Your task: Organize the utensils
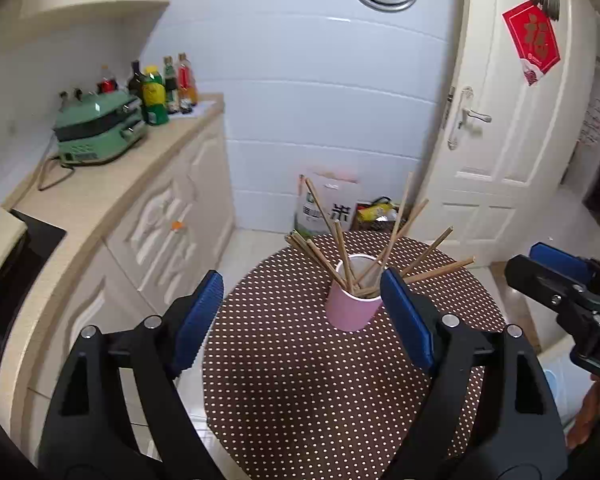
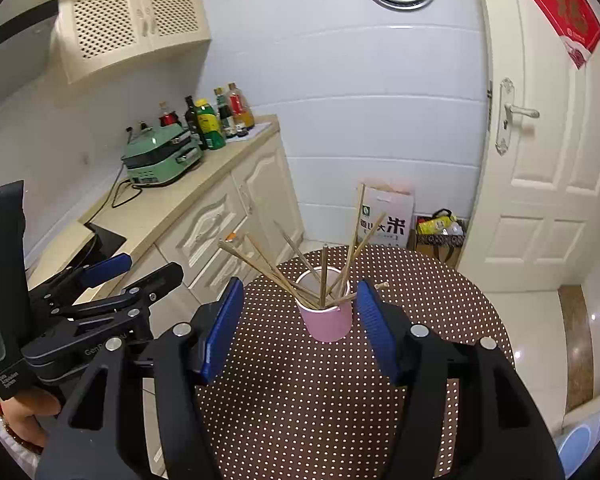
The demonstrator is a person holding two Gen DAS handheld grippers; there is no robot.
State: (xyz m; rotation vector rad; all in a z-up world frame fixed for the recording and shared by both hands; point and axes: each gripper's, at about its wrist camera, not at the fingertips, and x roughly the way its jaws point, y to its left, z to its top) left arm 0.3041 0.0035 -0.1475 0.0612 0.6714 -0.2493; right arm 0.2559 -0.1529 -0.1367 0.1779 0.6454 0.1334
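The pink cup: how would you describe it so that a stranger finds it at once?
Find the round table with the brown cloth with white dots. The pink cup stands on it, upright. It is the only thing on the cloth, and wooden chopsticks fan out of it.

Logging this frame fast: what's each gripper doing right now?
Left gripper: open, holding nothing, pink cup of chopsticks ahead.
Right gripper: open, holding nothing.

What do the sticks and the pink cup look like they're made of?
The sticks look like bare wood or bamboo: tan, matte, thin and straight. The pink cup looks like paper or matte plastic, with a white inside and thin rim; which one is unclear.
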